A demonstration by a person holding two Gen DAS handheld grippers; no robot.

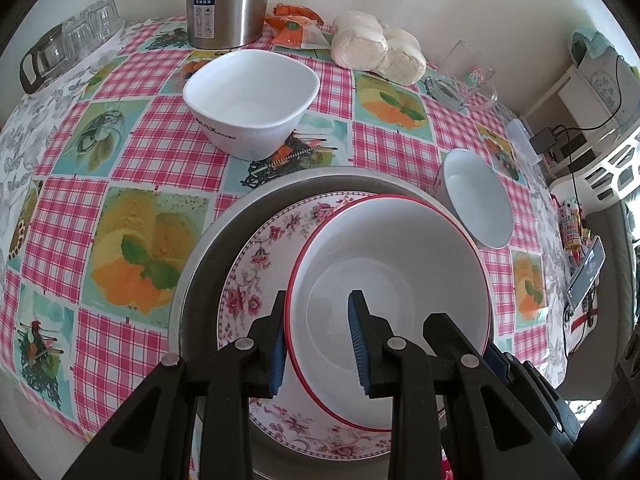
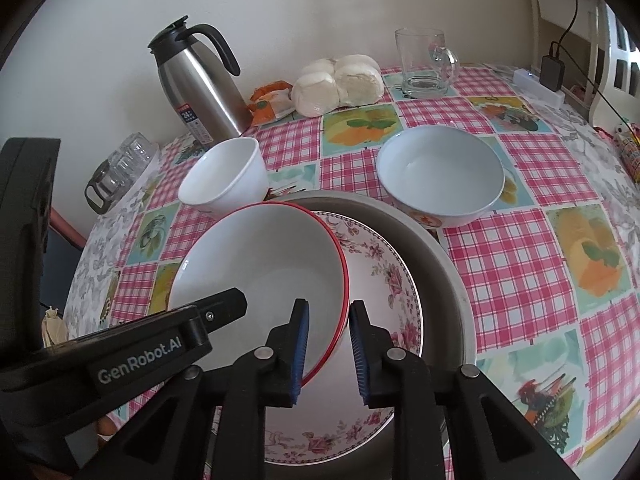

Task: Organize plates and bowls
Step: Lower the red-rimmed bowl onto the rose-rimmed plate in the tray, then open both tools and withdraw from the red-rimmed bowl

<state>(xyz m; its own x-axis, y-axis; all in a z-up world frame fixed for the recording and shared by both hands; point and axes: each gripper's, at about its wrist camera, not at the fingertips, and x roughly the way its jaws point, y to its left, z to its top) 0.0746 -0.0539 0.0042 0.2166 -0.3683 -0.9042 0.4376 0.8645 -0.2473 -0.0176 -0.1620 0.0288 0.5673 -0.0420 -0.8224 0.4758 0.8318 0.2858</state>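
Two grippers straddle the rim of one red-rimmed bowl (image 1: 392,280), which sits on a floral plate (image 1: 256,264) inside a grey metal basin (image 1: 200,280) on the checked tablecloth (image 1: 132,184). From the left wrist view, the left gripper (image 1: 318,344) has its jaws a little apart, one blue pad outside the near-left rim and the other inside the bowl; neither pad visibly presses on the wall. From the right wrist view, the right gripper (image 2: 328,352) brackets the opposite, right-hand rim likewise, jaws apart, the inner pad close against the wall and a gap at the outer. Both hands lie equally near. Round and without a long axis, the bowl lies directly ahead of and below each gripper. A square white bowl (image 1: 252,100) and a round white bowl (image 2: 440,176) stand apart on the cloth, beyond the basin.
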